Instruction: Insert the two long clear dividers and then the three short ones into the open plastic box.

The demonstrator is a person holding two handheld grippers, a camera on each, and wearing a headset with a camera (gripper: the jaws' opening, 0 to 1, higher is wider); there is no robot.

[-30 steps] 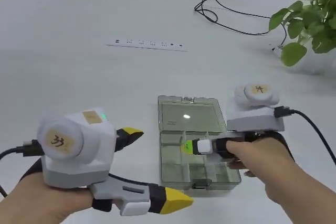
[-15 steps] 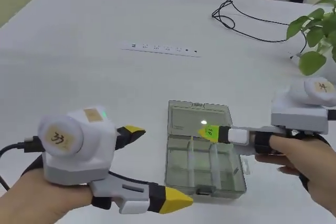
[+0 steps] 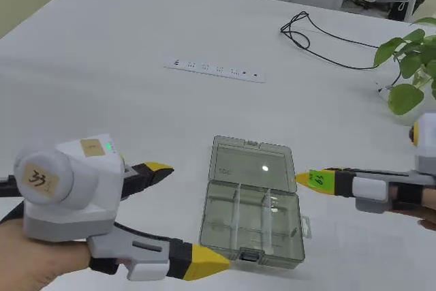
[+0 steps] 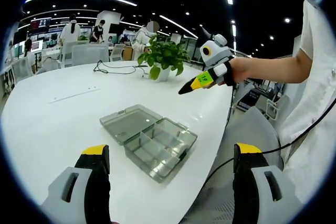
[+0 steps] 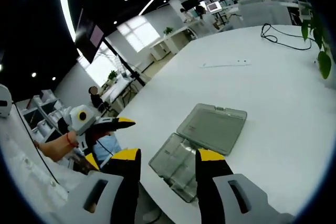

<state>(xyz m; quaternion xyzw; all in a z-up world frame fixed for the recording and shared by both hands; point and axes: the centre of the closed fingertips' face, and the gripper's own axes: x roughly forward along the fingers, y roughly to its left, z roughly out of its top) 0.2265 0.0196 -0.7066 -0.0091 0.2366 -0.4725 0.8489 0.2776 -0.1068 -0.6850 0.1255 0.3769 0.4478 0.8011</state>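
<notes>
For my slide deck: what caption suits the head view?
Open plastic box, dividers fitted, on a white table between the left hand-held gripper and right hand-held gripper, both open.

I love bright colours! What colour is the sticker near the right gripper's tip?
Bright green sticker, clearest in the head view.

Glossy clear plastic box (image 3: 252, 165) on smooth, seemingly matt table (image 3: 102, 66)

The left gripper (image 3: 189, 215) has a round tan label (image 3: 39, 180) at its nine o'clock end, handwritten "33". The right gripper (image 3: 301, 180), at three o'clock, has a green sticker (image 3: 319, 180) with two digits, perhaps "18".
</notes>
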